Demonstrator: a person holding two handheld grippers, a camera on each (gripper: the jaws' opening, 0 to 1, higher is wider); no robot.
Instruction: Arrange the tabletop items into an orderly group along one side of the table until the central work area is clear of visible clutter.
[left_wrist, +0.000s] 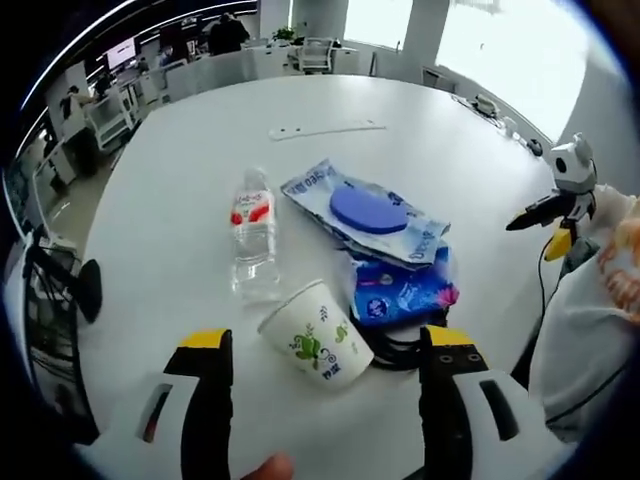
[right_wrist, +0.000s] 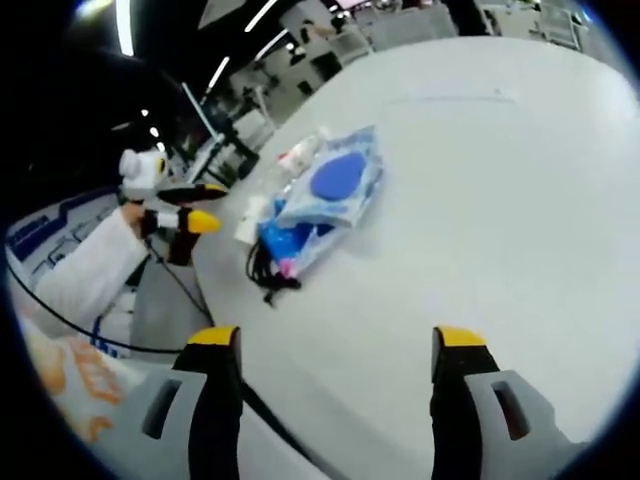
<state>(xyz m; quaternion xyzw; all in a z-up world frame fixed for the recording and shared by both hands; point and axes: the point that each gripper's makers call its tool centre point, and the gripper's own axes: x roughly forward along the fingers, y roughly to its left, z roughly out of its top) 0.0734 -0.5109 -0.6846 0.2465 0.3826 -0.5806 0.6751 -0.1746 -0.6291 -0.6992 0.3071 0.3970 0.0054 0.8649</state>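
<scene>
Bright window glare, seemingly daylight, washes the table (left_wrist: 180, 250); edges warp.

Office chairs (left_wrist: 316, 52) and desks (left_wrist: 110, 110) stood beyond the table, under bright windows (left_wrist: 500, 40) and ceiling lights (right_wrist: 125, 25).

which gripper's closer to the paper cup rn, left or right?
Left. The left gripper is open with the tipped paper cup lying right between its jaws. The right gripper, also open, hangs over bare table, well off from the pile.
</scene>
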